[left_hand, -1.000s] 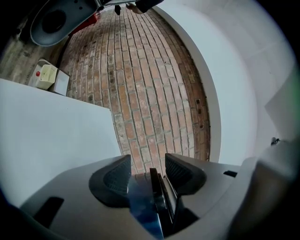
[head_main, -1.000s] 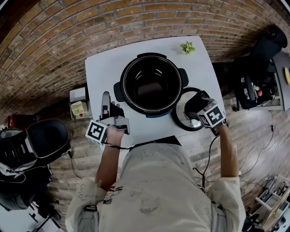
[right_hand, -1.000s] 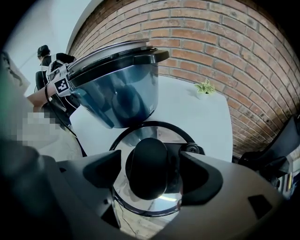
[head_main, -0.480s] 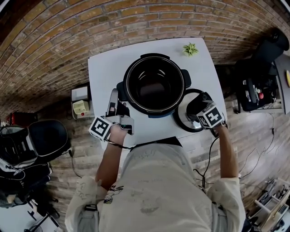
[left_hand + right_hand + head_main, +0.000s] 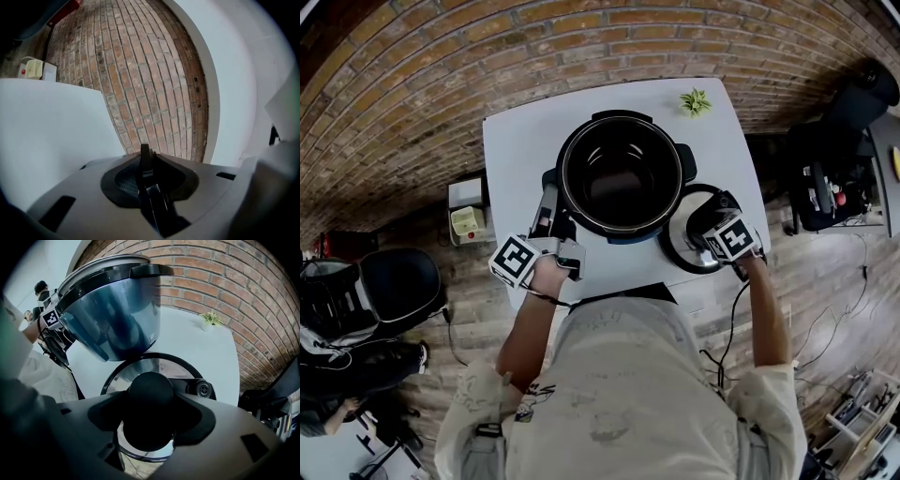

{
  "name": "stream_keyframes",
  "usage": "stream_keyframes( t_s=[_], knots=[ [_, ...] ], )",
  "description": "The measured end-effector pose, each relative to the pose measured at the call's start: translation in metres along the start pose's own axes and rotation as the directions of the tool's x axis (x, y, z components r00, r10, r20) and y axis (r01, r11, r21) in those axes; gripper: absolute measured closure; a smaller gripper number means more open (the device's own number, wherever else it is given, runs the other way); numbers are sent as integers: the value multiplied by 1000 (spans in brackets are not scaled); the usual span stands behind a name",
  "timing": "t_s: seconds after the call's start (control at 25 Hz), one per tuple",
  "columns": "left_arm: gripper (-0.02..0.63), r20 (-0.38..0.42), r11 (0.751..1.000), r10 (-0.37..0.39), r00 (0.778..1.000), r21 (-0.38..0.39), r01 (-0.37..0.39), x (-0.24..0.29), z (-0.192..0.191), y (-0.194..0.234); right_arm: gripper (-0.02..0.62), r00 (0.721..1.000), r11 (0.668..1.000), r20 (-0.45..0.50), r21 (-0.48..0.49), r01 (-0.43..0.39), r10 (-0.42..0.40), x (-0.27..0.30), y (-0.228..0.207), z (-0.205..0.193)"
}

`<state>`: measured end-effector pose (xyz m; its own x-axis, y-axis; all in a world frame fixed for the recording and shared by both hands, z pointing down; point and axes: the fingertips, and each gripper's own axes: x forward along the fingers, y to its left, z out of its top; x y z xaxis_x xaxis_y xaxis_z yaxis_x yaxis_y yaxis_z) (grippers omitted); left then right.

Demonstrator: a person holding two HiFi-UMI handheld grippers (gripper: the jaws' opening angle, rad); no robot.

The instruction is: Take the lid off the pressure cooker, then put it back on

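The open pressure cooker (image 5: 619,173) stands mid-table, its dark blue body (image 5: 112,310) looming in the right gripper view. Its lid (image 5: 680,246) lies flat on the table to the right. My right gripper (image 5: 710,225) points down over it. Its jaws have just been closing and now sit against the black lid knob (image 5: 150,390), which fills the gap of the right gripper (image 5: 150,405). My left gripper (image 5: 547,214) is level at the cooker's left side. Its jaws have also just been closing and the left gripper (image 5: 149,180) pinches the thin black side handle (image 5: 145,152).
A small potted plant (image 5: 695,101) stands at the far right corner of the white table (image 5: 520,141). On the brick floor to the left are a box with a red button (image 5: 464,221) and a black seat (image 5: 389,291). Dark equipment (image 5: 830,178) stands to the right.
My left gripper has moved right, up to the cooker's left handle, and its jaws have narrowed onto it. The right gripper has stayed over the lid knob.
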<state>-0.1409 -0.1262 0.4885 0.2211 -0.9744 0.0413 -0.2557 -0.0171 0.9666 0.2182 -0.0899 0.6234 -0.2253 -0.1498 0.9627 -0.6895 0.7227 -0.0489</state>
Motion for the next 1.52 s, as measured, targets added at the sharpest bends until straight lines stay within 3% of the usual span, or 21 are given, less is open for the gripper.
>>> stream_keyframes(
  t_s=[0.32,0.52,0.68,1.0,1.28,1.52],
  knots=[
    [513,10,999,-15,1000,-51,16,-1,-1,-1,287,1000,1000,-30,10,6,-6,0,-1,1],
    [512,5,999,23,1000,-42,-23,-3,-1,7,298,1000,999,-27,32,-3,4,0,-3,1],
    [512,14,999,-13,1000,-46,13,0,0,-1,301,1000,999,-19,46,0,1,0,-3,1],
    [512,13,999,-14,1000,-48,14,0,0,0,302,999,999,-44,38,10,-9,-4,-5,-5],
    [512,12,999,-6,1000,-42,6,0,1,2,302,999,997,-20,70,34,-33,-45,-21,-6],
    [512,14,999,-13,1000,-51,13,1,0,0,302,996,995,-3,31,95,-95,-97,-38,6]
  ],
)
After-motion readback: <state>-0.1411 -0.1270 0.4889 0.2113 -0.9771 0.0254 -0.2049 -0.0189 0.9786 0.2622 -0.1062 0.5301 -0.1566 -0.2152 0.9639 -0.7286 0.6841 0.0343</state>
